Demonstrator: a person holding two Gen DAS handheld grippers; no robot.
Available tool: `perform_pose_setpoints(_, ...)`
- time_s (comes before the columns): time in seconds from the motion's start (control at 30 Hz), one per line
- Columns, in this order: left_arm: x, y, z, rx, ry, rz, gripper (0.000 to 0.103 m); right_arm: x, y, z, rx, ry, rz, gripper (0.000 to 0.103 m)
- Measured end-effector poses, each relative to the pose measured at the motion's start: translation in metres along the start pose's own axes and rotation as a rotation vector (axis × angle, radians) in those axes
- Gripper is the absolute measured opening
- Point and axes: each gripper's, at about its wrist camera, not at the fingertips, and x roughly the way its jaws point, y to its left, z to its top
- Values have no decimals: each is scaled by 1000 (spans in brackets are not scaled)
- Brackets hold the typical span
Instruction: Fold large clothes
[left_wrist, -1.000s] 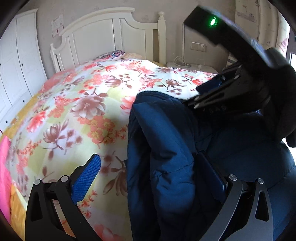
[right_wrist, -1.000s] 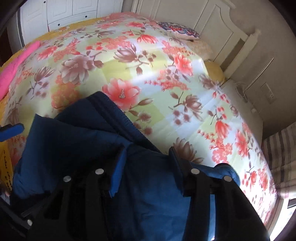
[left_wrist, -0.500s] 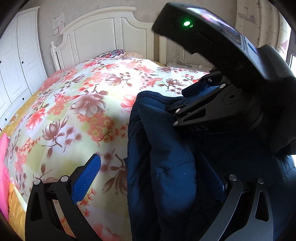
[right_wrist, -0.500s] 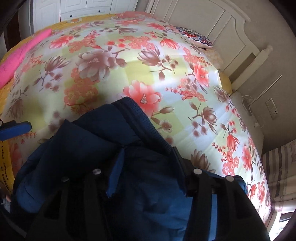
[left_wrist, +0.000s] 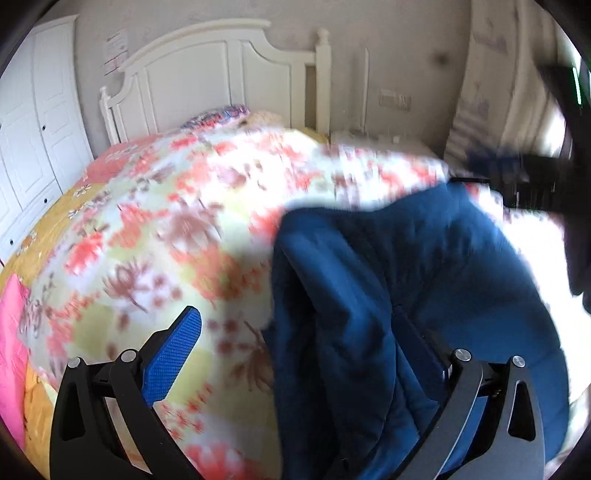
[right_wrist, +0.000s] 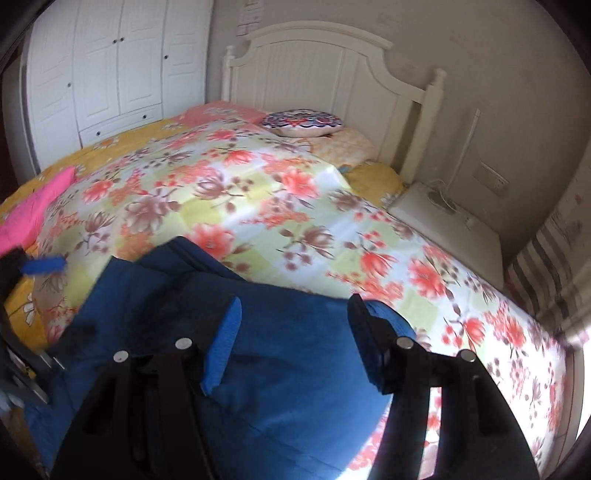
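Blue padded jacket (right_wrist: 280, 373) lies bunched on the bed (right_wrist: 258, 206). Left gripper (left_wrist: 295, 354) and right gripper (right_wrist: 291, 343) — jaws apart, gripping nothing. Likely soft, bulky, slippery — grab hem or shoulder seams.

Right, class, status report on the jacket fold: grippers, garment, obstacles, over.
Left gripper open, puffy navy-blue jacket between its fingers. Right gripper open over it. Jacket lies bunched on floral quilt. Nothing in the way.

Jacket (right_wrist: 229, 332) on quilt (right_wrist: 258, 206), pillow (right_wrist: 303, 123) behind.
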Motion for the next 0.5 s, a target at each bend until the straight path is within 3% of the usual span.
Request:
perform_pose_setpoints(0.07,-7,-1,21,8,-12,-16,98,-1,-22,-7,77,-25,-5,58)
perform_pose_setpoints(0.13,-6,-11,41,40,-34,-7,98,1,-37,-11,142,-43,-5,47)
perform_pose_setpoints(0.27,33,-39,67,81,28,-8,98,19,-49,-10,181,-14,-2,46)
perform_pose_setpoints(0.4,94,-52,52,134,160,73,99,64,-49,-18,151,117,-10,45)
perform_pose_setpoints(0.5,109,-27,41,18,168,-12,99,91,-56,-30,216,136,49,47)
